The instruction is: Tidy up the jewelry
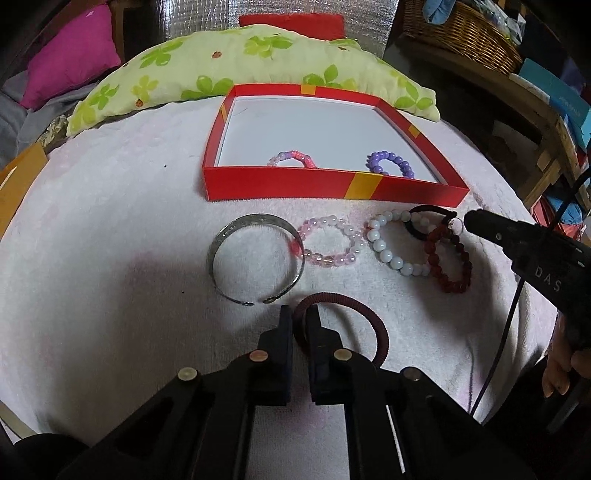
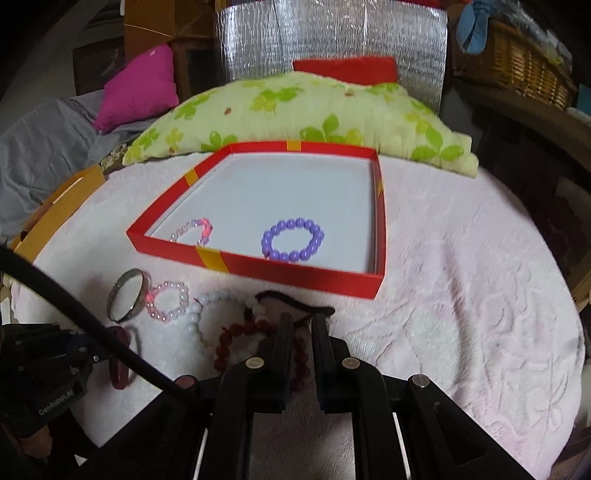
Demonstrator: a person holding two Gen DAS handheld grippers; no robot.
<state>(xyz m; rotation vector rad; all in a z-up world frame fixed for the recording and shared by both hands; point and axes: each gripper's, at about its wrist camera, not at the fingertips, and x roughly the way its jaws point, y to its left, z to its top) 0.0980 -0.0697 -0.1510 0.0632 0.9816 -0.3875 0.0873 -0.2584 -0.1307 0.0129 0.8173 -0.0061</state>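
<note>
My left gripper [image 1: 298,315] is shut on a maroon hair band [image 1: 354,308] that lies on the white towel [image 1: 110,258]. Beyond it a silver cuff bangle [image 1: 255,221], a pink bead bracelet [image 1: 347,230], a white bead bracelet [image 1: 376,236] and a dark red bead bracelet [image 1: 467,266] lie in a row. My right gripper [image 2: 301,319] is shut on a dark hair tie [image 2: 321,308] that overlaps the white and red beads. The red box [image 1: 280,184] behind them holds a pink-purple bracelet [image 1: 293,158] and a purple bead bracelet [image 1: 391,164].
A green floral pillow [image 1: 258,59] lies against the box's far side. A pink cushion [image 1: 70,59] is at the far left and a wicker basket [image 1: 461,33] on wooden shelves at the right. A black cable [image 2: 92,325] runs from the left gripper. A person's hand [image 1: 557,373] holds the right gripper.
</note>
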